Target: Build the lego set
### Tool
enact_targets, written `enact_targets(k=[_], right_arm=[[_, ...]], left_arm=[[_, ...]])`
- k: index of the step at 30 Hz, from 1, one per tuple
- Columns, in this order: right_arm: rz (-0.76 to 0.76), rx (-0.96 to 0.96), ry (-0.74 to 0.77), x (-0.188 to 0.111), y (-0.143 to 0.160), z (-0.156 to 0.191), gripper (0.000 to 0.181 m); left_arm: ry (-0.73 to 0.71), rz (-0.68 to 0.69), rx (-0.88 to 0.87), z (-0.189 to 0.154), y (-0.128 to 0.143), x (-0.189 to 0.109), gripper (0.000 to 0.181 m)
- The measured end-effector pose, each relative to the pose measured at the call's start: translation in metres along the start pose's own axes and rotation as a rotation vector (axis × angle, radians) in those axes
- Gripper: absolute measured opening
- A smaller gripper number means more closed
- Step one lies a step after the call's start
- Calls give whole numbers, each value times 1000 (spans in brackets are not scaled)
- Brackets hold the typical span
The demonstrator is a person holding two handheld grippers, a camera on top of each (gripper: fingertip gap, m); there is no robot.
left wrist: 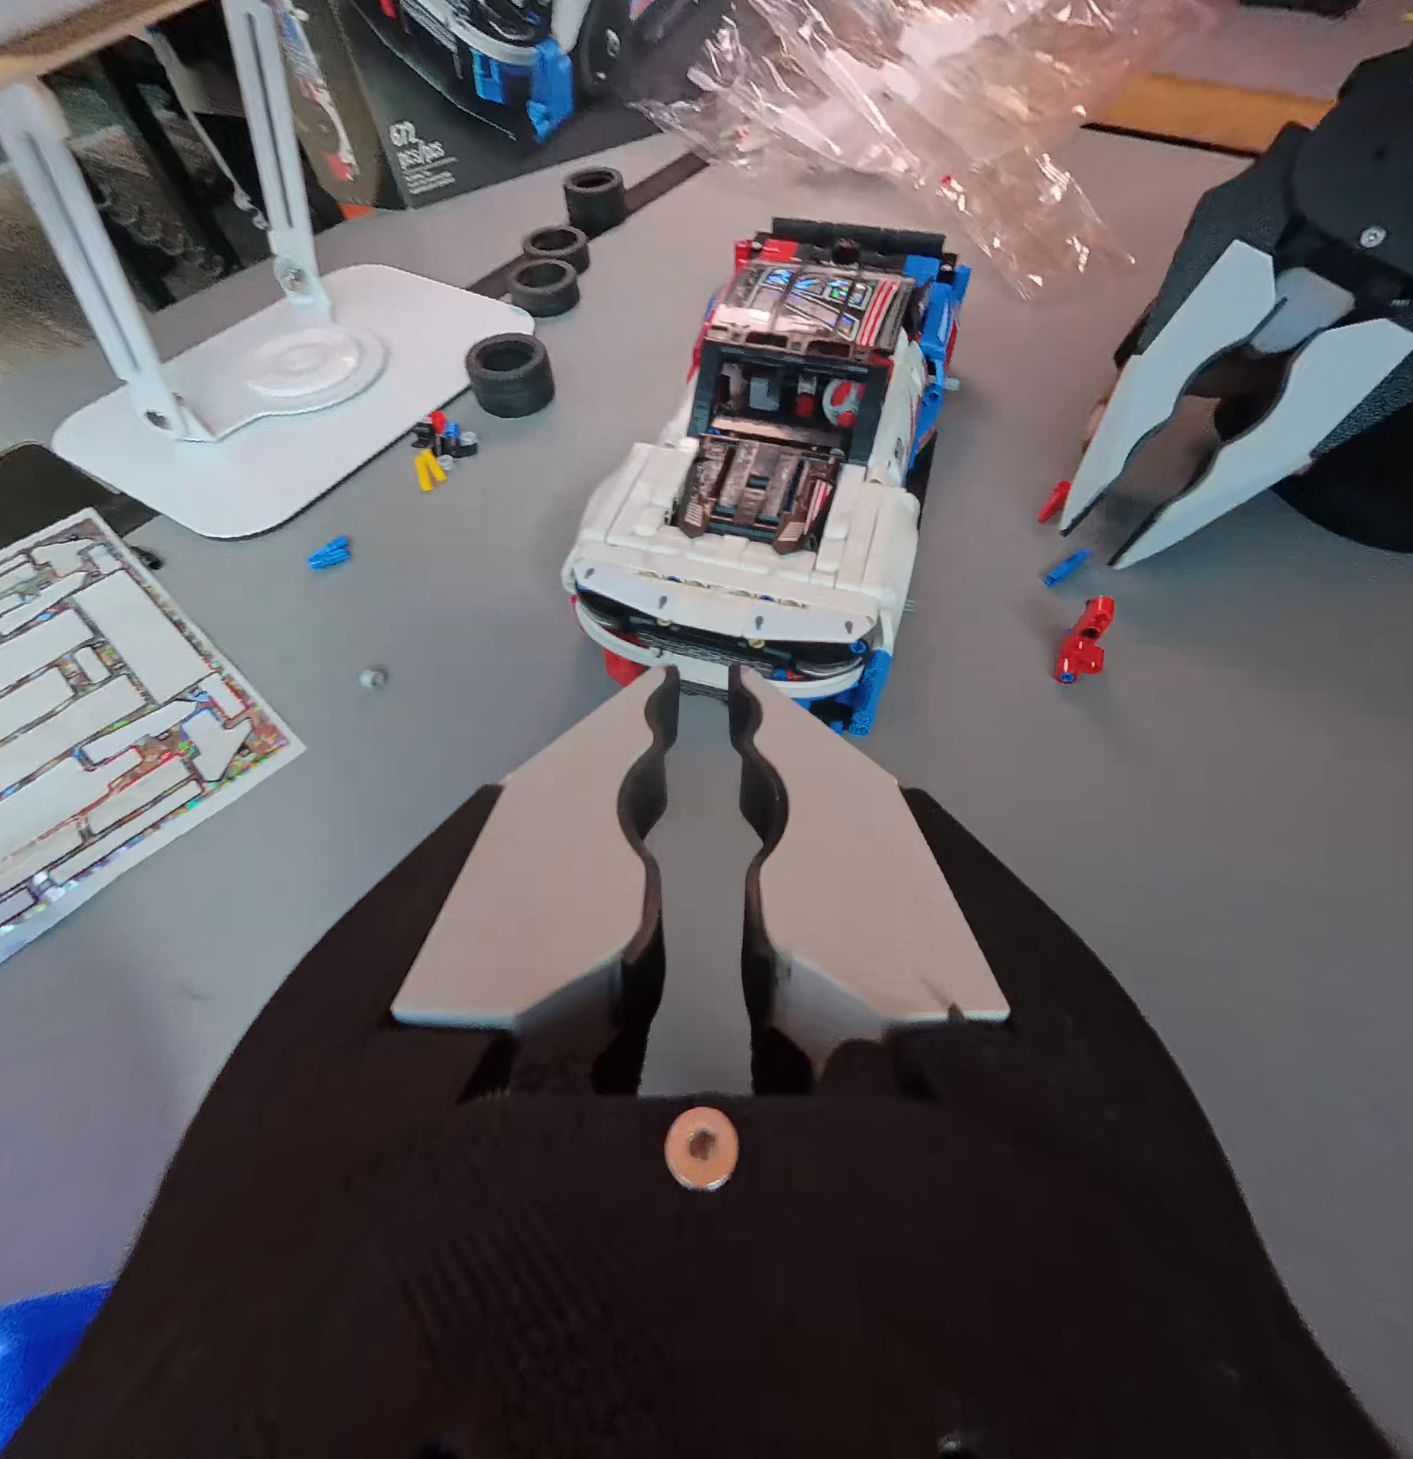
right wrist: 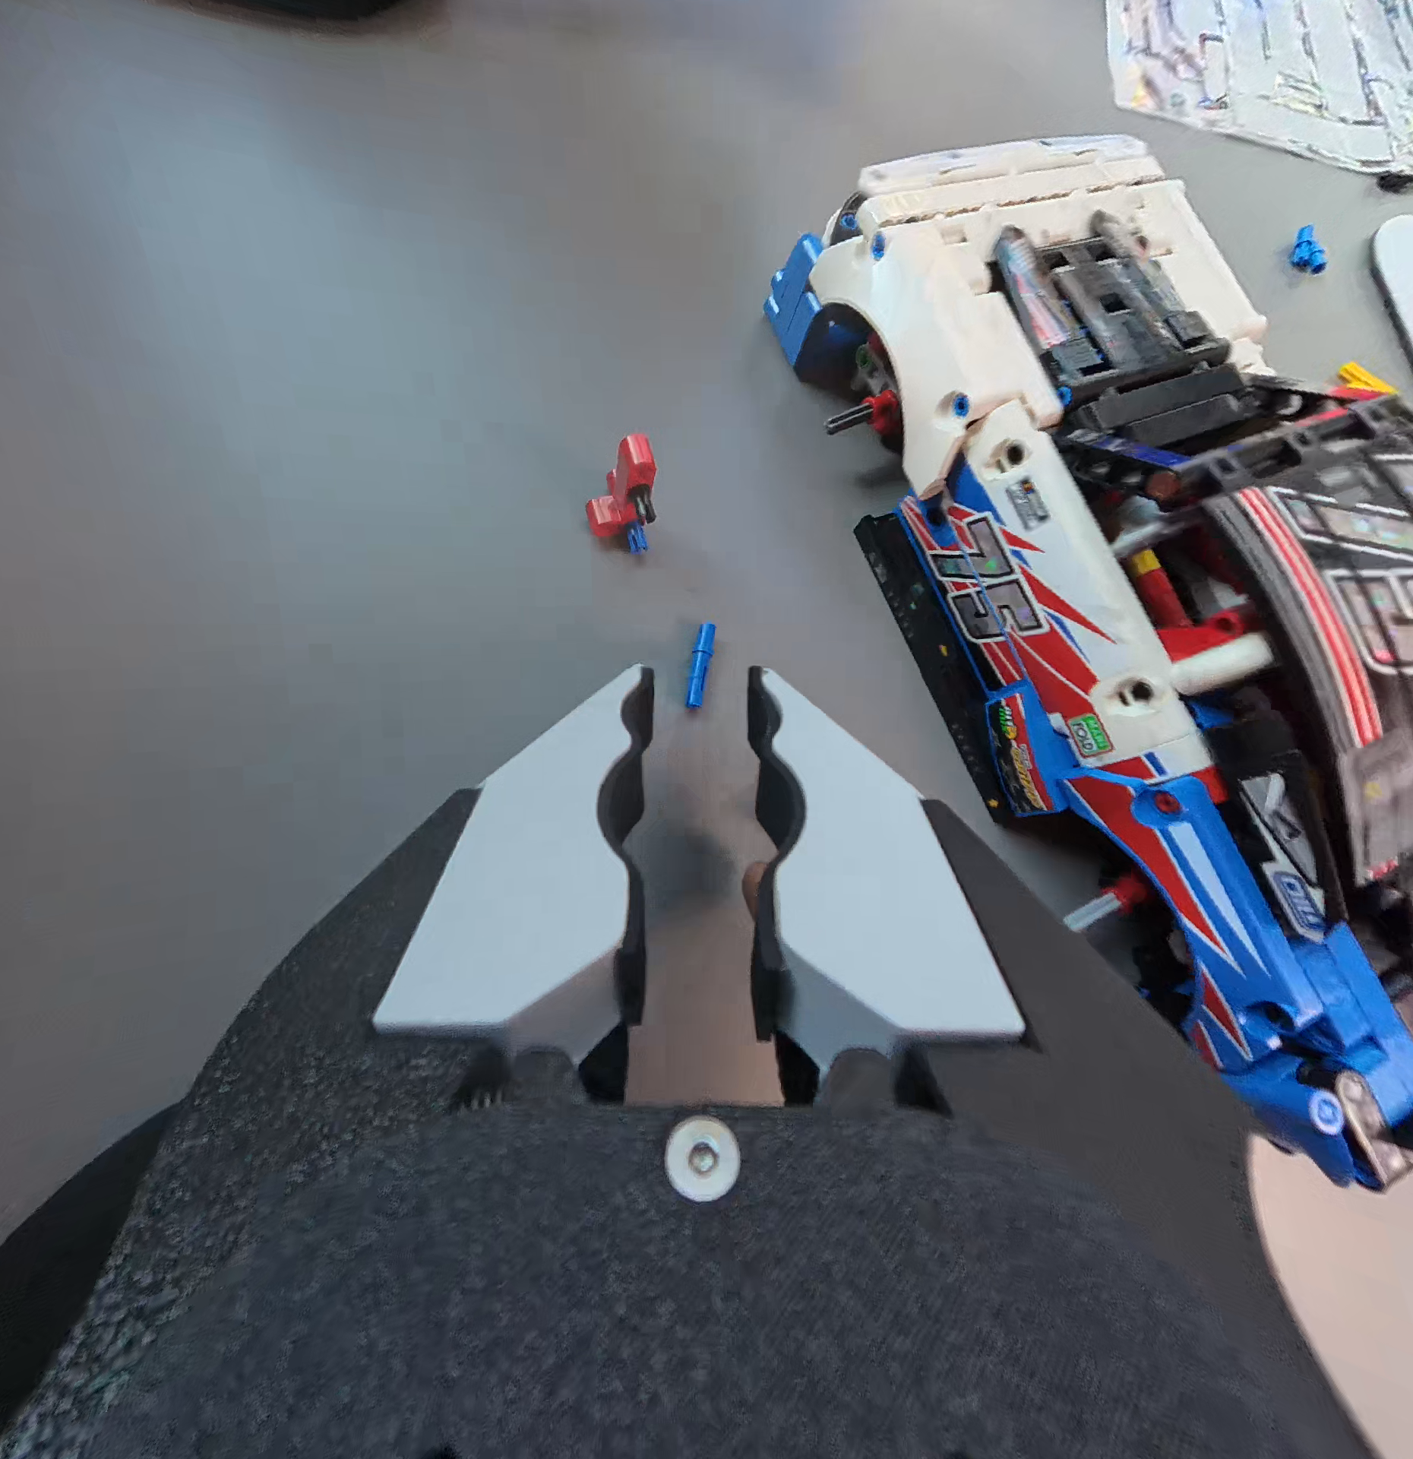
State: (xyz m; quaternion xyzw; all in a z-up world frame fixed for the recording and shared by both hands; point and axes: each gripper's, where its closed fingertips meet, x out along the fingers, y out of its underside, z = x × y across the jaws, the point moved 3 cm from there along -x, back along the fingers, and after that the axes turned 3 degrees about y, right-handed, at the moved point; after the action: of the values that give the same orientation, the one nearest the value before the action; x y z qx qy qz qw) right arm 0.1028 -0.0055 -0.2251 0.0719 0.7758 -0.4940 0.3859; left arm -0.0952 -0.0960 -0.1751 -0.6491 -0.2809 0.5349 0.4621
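Observation:
A white, blue and red lego car [left wrist: 774,489] without wheels sits on the grey table, nose toward my left gripper [left wrist: 703,671], which is open and empty just in front of its bumper. My right gripper [right wrist: 699,671] is open and empty, its tips on either side of a blue pin [right wrist: 699,665] lying on the table. A red connector piece [right wrist: 623,491] lies beyond the pin. The car [right wrist: 1082,553] lies to the right in the right wrist view. The right gripper [left wrist: 1098,545] also shows at the right of the left wrist view, by the blue pin [left wrist: 1068,567] and the red piece [left wrist: 1084,638].
Several black tyres [left wrist: 510,375] lie left of the car near a white stand base [left wrist: 293,410]. A small pile of pins [left wrist: 443,446], a loose blue pin [left wrist: 329,553] and a grey stud [left wrist: 372,677] lie nearby. A sticker sheet [left wrist: 95,710] lies at the left. Clear plastic bags [left wrist: 924,118] and the set box [left wrist: 482,87] are behind. Tip to tip, the grippers are about 20 centimetres apart. To the red piece [left wrist: 1084,638]: right tips about 5 centimetres, left tips about 15 centimetres.

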Motion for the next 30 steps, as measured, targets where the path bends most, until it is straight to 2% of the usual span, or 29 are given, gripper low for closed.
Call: enact_targets(k=[3,7,9,11,12,13,15,18,22,25,30], right_arm=[[-246,123,28,-41,-18,-28,24],[-809,356,215,-139,-41,-89,24],[-1036,458,315,-185,-31,-112,24],[-1164,536,389,-216,-15,-127,21],[-1191,566,424,-225,-6,-133,6],[-1211,572,453,-231,1,-136,0],[-1197,598,491,-233,11,-141,0],[-1076,572,496,-211,11,-142,0],[-774,422,481,-153,2,-130,24],[-520,235,461,-106,-7,-115,35],[-151,-113,425,-34,-34,-94,69]], left_arm=[[-60,-51,-29,11,-4,-5,9],[-99,-97,-36,14,-9,-8,9],[-100,-109,-41,14,-10,-8,9],[-97,-109,-41,13,-10,-7,9],[-96,-108,-40,13,-9,-6,10],[-94,-106,-39,13,-9,-6,11],[-82,-103,-44,12,-8,-5,15],[-11,-73,-66,5,-2,1,26],[89,58,-79,-10,16,14,47],[99,104,-20,-17,21,20,49],[79,104,-23,-17,23,25,46]])
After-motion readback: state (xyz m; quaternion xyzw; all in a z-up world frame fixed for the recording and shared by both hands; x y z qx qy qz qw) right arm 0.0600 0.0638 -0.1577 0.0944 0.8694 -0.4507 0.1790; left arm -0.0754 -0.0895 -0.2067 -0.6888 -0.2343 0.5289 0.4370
